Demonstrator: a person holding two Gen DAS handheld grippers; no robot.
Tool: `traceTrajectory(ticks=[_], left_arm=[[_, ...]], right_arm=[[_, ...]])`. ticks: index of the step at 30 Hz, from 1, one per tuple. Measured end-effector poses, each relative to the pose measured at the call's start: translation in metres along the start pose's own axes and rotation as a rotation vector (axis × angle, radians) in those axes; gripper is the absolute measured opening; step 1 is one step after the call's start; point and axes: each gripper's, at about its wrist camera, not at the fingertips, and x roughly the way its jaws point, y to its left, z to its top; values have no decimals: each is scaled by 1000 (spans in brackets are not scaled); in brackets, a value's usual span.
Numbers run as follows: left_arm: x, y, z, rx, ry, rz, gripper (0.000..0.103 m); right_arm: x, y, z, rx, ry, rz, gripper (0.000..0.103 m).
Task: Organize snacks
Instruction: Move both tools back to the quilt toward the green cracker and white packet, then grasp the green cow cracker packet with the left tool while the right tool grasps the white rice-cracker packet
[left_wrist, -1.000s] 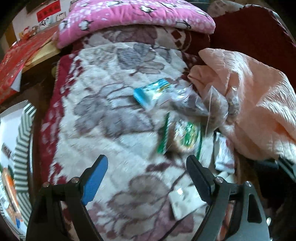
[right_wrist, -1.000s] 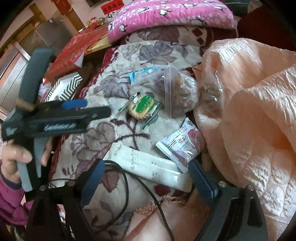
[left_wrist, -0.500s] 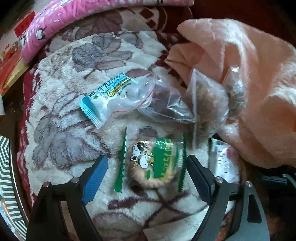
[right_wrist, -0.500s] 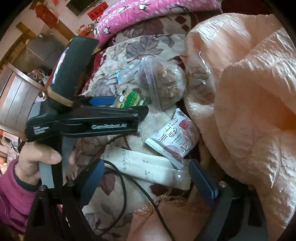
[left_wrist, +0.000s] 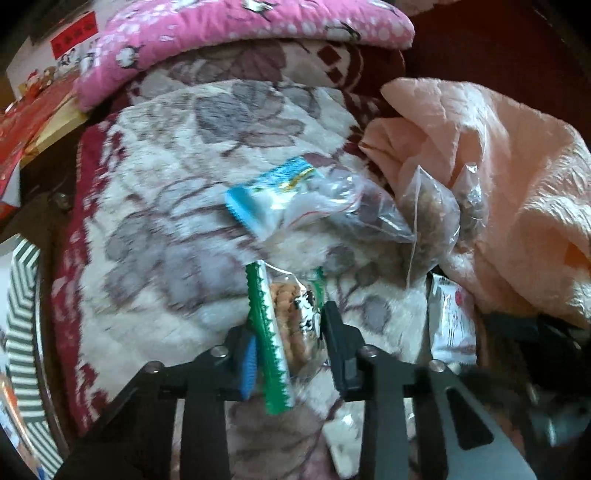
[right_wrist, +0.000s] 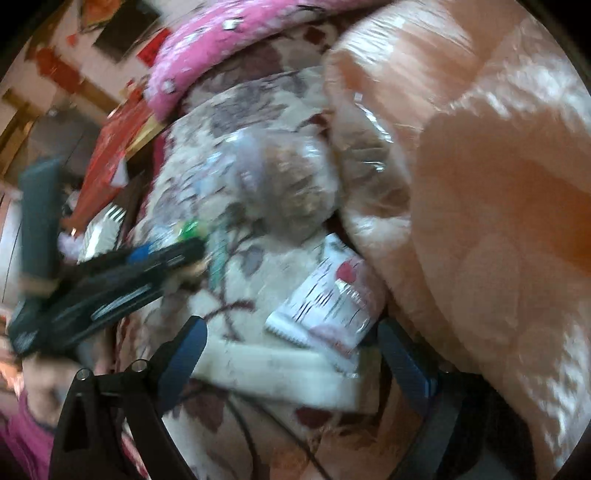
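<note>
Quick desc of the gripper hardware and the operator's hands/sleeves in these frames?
Left gripper: black linkage arms with silver rivets, one blue-padded finger, one black. Right gripper: black frame, blue pads on both fingers, thin dark cable below. Seen from the right wrist, the left unit has a dark teal handle; the hand wears a magenta sleeve.

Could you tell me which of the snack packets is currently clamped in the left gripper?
The green-edged biscuit packet, pinched in the left gripper. The blue-ended packet and the white-and-red packet lie loose on the blanket.
</note>
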Motion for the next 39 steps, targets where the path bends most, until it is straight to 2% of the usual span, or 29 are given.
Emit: traceTrajectory(ticks=[3,6,8,10,11,15,18,21,24,26,28,32,33,34,35,37,39], left_arm=[[-6,9,-6,-8,-16,1,28],[-1,19,-6,-46,-2,-43,30],[-1,23,-6,-55,-5,-44,38],[-1,27,-7,-56,-6,-52,57],[-1,29,-8,-61,-6,-63,60],[3,28,-5,-55,0,-73,65],[8,22,-3,-18,15,-68,69],[13,17,-4,14,27,-58,74],[18,20,-3,-11,27,-53,74],[20,23,-3,-28,22,-40,62],[19,22,-4,-13,9,-30,51],[11,29,-11,-23,5,-50,48],[8,32,-13,-34,3,-51,46],[4,35,-15,-44,-1,-51,39],[0,38,-17,-52,-3,-53,37],[-9,43,-21,-63,-11,-58,24],[-13,48,-25,-72,-7,-49,24]], right_arm=[[13,-7,10,50,-21,-53,96],[24,-9,17,66,-6,-68,96],[31,-8,21,51,4,-82,96],[36,-8,24,34,7,-81,97],[37,-8,23,16,10,-81,97],[36,-6,18,-49,19,-107,84],[30,-8,17,-53,20,-90,79],[28,-9,16,-55,25,-83,81],[31,-13,16,-18,14,-57,84],[35,-9,16,-35,30,-50,83],[35,-3,14,-79,37,-62,76],[33,8,12,-133,38,-62,74],[31,12,11,-146,39,-52,69],[29,17,9,-164,34,-47,61],[27,22,9,-179,30,-43,59],[26,34,7,-217,37,-37,59],[29,40,5,-242,45,-54,59]])
